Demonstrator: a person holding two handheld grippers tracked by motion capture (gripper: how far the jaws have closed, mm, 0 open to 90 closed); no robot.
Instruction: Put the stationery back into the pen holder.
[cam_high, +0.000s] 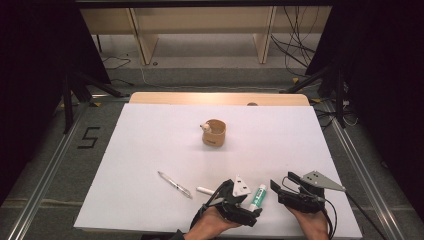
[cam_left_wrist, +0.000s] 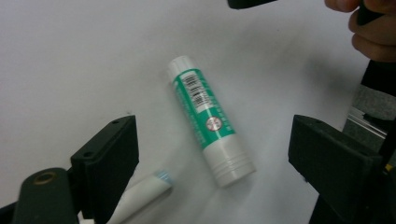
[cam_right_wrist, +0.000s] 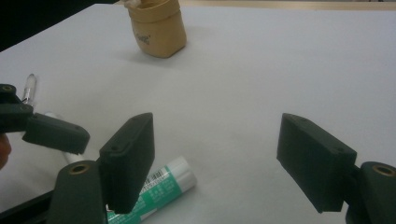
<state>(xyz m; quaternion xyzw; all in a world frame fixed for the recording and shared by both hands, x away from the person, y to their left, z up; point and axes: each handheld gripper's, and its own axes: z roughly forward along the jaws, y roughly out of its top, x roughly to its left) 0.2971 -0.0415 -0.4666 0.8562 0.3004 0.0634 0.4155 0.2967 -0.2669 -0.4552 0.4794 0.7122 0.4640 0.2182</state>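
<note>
A green and white glue stick (cam_high: 258, 197) lies near the table's front edge. In the left gripper view the glue stick (cam_left_wrist: 210, 119) lies flat between the two wide-apart jaws, untouched. My left gripper (cam_high: 248, 204) hovers just left of it, open. My right gripper (cam_high: 283, 180) is open just right of the stick, with nothing between its jaws. In the right gripper view the glue stick (cam_right_wrist: 161, 186) shows partly behind the left jaw.
A tan cup (cam_high: 214, 133) with a white item in it stands mid-table, also far off as the cup (cam_right_wrist: 156, 28). A clear pen (cam_high: 175, 184) and a small white cylinder (cam_high: 204, 190) lie left of my left gripper. The table's front edge is close.
</note>
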